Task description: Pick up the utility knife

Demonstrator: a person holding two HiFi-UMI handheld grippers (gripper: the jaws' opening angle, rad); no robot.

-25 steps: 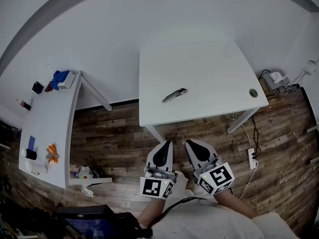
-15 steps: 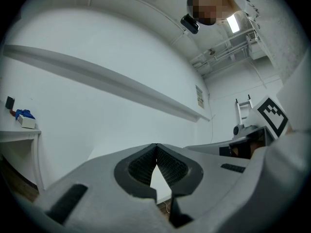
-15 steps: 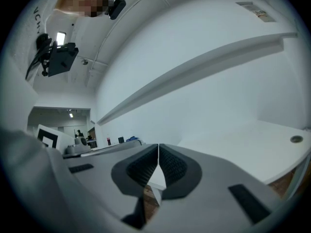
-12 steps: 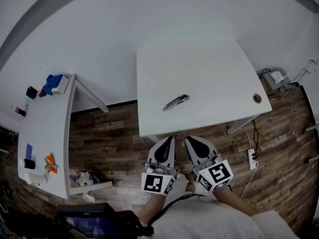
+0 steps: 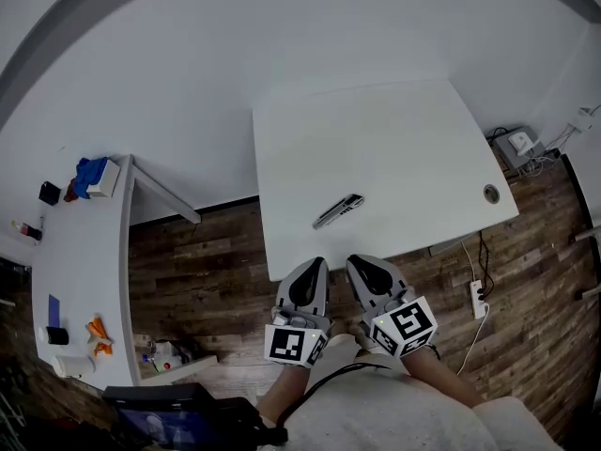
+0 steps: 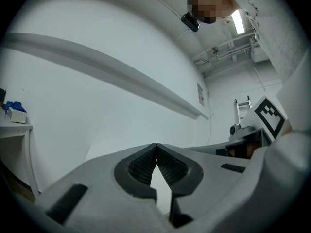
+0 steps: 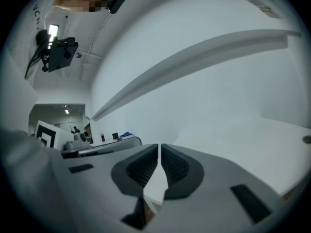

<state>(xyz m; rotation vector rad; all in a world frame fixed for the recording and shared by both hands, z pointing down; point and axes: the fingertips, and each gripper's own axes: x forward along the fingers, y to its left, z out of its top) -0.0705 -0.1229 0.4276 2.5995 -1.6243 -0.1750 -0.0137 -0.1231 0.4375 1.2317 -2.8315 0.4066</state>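
Observation:
A grey and black utility knife (image 5: 338, 210) lies slantwise on the white table (image 5: 394, 139), near its front edge. Both grippers hang side by side just short of that edge, pointing level toward the table. The left gripper (image 5: 309, 272) is shut with nothing in it; in the left gripper view its pads (image 6: 167, 166) meet at the tips (image 6: 156, 146). The right gripper (image 5: 365, 269) is also shut and empty (image 7: 159, 147). The knife is hidden behind the jaws in both gripper views.
A second white table (image 5: 80, 252) stands at the left with a blue cloth (image 5: 90, 171), a box and small items. A round grommet (image 5: 491, 194) sits near the main table's right corner. A power strip (image 5: 474, 296) and cables lie on the wooden floor at right.
Both grippers have come closer to the table's front edge, staying shut. The table and knife now sit lower in the head view, nearer the grippers.

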